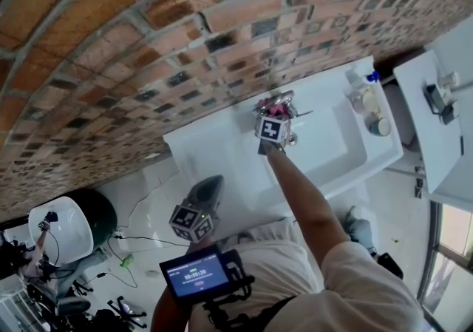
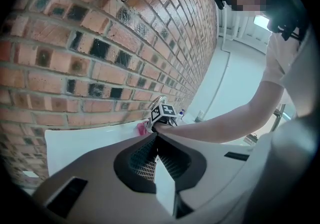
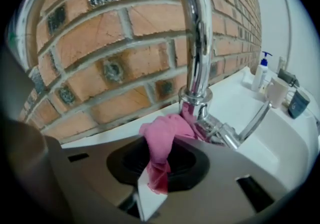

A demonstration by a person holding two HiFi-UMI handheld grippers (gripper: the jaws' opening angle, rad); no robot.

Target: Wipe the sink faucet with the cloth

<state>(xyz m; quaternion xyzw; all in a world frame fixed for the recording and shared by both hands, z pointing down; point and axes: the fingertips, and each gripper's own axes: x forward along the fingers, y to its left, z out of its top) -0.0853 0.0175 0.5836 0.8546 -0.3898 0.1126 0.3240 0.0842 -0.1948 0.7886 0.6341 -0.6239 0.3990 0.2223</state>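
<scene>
A chrome faucet (image 3: 197, 43) rises from the back of the white sink (image 1: 214, 138) against the brick wall; it also shows in the head view (image 1: 279, 98). My right gripper (image 3: 162, 155) is shut on a pink cloth (image 3: 167, 130), and the cloth presses against the faucet's base beside the lever handle (image 3: 252, 120). From the head view, the right gripper (image 1: 270, 117) reaches over the basin with the cloth (image 1: 276, 109) at its tip. My left gripper (image 1: 207, 190) hangs back at the sink's front edge, shut and holding nothing (image 2: 156, 144).
A soap bottle (image 3: 260, 76) and two cups (image 3: 276, 92) stand at the sink's right end. A white counter (image 1: 436, 138) lies further right. On the floor to the left are a round white basin (image 1: 59, 228) and cables (image 1: 137, 245).
</scene>
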